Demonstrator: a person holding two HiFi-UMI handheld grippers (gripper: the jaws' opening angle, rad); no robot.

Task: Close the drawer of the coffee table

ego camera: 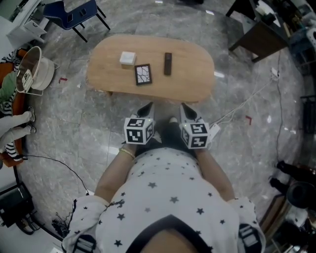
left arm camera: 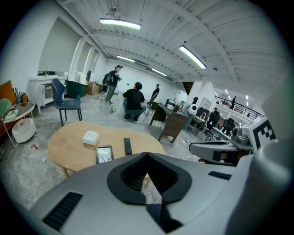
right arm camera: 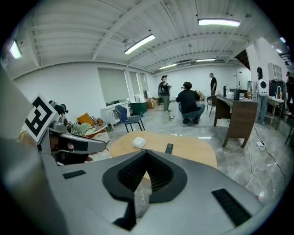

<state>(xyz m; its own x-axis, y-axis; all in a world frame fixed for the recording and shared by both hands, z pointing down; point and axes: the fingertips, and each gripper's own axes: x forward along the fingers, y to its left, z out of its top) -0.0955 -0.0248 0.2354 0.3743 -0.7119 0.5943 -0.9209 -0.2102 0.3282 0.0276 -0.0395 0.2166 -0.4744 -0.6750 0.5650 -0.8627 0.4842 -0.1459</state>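
The oval wooden coffee table (ego camera: 108,59) stands on the marble floor ahead of me; no drawer front shows from above. My left gripper (ego camera: 146,109) and right gripper (ego camera: 186,110) hang side by side just short of the table's near edge, each with its jaws shut and nothing between them. In the left gripper view the table (left arm camera: 69,147) lies ahead past the shut left gripper (left arm camera: 147,156). The right gripper view shows the table (right arm camera: 193,149) beyond the shut right gripper (right arm camera: 147,153).
On the tabletop lie a white box (ego camera: 128,59), a framed black-and-white picture (ego camera: 143,74) and a dark remote (ego camera: 168,63). A blue chair (ego camera: 74,15) stands far left, a dark desk (ego camera: 256,37) far right. A white cable (ego camera: 242,106) crosses the floor at right. People (left arm camera: 134,101) are in the distance.
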